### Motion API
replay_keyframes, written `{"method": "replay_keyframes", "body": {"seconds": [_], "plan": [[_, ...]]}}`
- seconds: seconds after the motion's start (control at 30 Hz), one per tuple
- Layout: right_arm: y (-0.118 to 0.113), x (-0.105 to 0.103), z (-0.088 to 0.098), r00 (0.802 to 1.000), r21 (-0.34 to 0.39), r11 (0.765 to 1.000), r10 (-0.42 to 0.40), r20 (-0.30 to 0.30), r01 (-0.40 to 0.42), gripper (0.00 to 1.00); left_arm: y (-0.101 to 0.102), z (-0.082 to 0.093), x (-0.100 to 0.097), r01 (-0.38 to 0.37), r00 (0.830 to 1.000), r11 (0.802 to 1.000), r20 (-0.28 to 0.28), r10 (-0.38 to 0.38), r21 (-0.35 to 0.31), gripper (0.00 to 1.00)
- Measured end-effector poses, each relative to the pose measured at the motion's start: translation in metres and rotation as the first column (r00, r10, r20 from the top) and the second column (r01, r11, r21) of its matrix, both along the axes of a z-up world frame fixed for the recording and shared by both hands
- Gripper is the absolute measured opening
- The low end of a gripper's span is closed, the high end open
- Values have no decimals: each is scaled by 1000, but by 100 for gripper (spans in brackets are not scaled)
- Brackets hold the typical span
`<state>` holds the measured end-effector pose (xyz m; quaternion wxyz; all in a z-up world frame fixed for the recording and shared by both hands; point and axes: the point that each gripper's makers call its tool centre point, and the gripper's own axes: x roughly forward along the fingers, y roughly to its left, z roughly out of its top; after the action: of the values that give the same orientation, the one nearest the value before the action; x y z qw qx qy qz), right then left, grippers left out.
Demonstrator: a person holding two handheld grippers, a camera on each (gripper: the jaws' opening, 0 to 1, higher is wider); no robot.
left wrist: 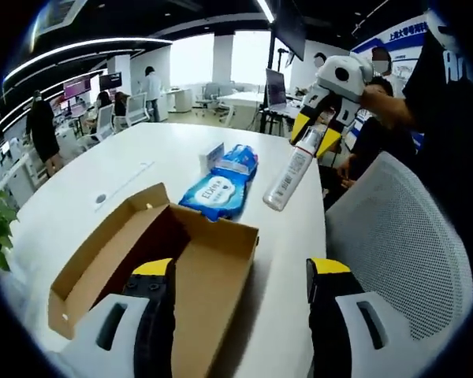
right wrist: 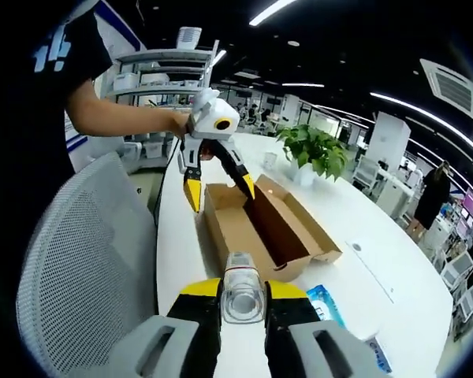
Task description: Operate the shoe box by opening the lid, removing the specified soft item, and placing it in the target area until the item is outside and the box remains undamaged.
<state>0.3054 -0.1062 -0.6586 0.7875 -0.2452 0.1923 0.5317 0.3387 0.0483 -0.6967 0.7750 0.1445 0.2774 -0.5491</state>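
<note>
On the white surface (left wrist: 165, 157) we found the cardboard shoe box (left wrist: 154, 260) open at left, a blue wipes pack (left wrist: 221, 185) beside it. Our left tongs (left wrist: 240, 283) gaped, gripping nothing. Rightward, our right tongs (right wrist: 243, 293) pinched a clear bottle (left wrist: 290, 177) aloft, outside the box.

- Box (left wrist: 181, 260): plain brown cardboard, darker brown inside, lid open.
- Wipes pack (left wrist: 221, 185): blue with a white label patch and blue lettering, near the table's far edge.
- Tube (left wrist: 288, 179): translucent white with a black barcode-like print; its clear cap (right wrist: 242, 295) shows between yellow pads.
- Left gripper (right wrist: 218, 187): white body, black jaws, yellow tips.
- Right gripper (left wrist: 315, 134): white, black and yellow likewise.
- Table (left wrist: 165, 153): plain white.
- Chair (right wrist: 87, 260): white mesh, dotted pattern.
- Plant (right wrist: 315, 150): green leaves, white pot.
- Sleeve (right wrist: 67, 47): black with pale blue print.
</note>
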Motion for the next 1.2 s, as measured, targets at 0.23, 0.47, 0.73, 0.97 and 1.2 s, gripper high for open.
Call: {"method": "replay_keyframes", "body": {"seconds": [0.23, 0.47, 0.73, 0.97, 1.2], "plan": [[-7, 13, 3, 1000, -31, 1000, 5, 16, -5, 16, 26, -1, 8, -103, 995, 995, 4, 103, -12, 69], [-15, 25, 5, 1000, -68, 998, 9, 30, -7, 16, 50, -2, 14, -192, 981, 981, 17, 192, -16, 68], [-22, 42, 6, 998, -114, 993, 27, 48, -22, 16, 80, -6, 17, -309, 951, 951, 23, 310, -25, 65], [-29, 62, 10, 997, -144, 989, 35, 62, -26, 16, 102, -10, 20, -420, 907, 907, 29, 421, -37, 61], [-39, 85, 12, 997, -178, 984, 39, 69, -26, 16, 123, -20, 17, -510, 860, 860, 22, 510, -23, 57]]}}
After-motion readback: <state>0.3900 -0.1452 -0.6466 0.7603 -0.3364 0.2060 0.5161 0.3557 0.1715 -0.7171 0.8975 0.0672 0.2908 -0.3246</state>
